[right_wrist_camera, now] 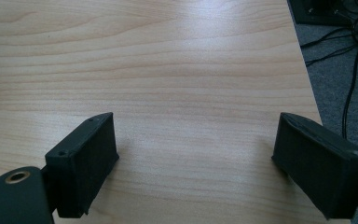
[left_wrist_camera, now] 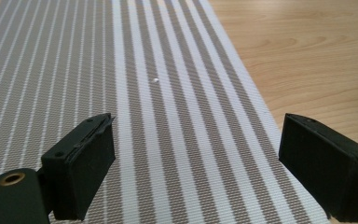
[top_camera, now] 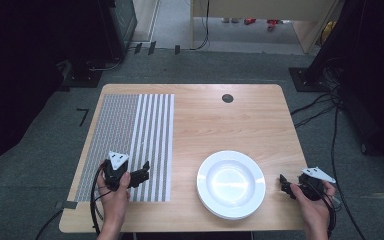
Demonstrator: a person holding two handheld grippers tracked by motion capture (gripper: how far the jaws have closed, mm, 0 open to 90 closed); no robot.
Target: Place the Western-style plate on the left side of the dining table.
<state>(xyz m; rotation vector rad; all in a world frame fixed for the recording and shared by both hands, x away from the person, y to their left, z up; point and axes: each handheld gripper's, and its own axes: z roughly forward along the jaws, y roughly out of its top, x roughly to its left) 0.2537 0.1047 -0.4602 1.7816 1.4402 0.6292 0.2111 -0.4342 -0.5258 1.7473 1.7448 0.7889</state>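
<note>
A grey-and-white striped placemat [top_camera: 130, 145] lies flat on the left part of the wooden table [top_camera: 220, 125]. A white plate [top_camera: 230, 184] rests near the front edge, right of the middle, with nothing on it. My left gripper [top_camera: 143, 174] hovers low over the mat's front right area, jaws wide open. In the left gripper view the gripper [left_wrist_camera: 198, 126] has just the striped placemat [left_wrist_camera: 168, 93] between its jaws. My right gripper [top_camera: 284, 183] sits right of the plate near the table's right edge; its own view shows the gripper [right_wrist_camera: 196, 121] open over bare wood [right_wrist_camera: 168, 60].
A dark round grommet [top_camera: 227, 98] sits in the tabletop at the back. Cables [top_camera: 325, 110] run across the grey carpet to the right of the table. Dark equipment stands at the back left [top_camera: 115, 25]. The table's right edge [right_wrist_camera: 307, 79] is close to the right gripper.
</note>
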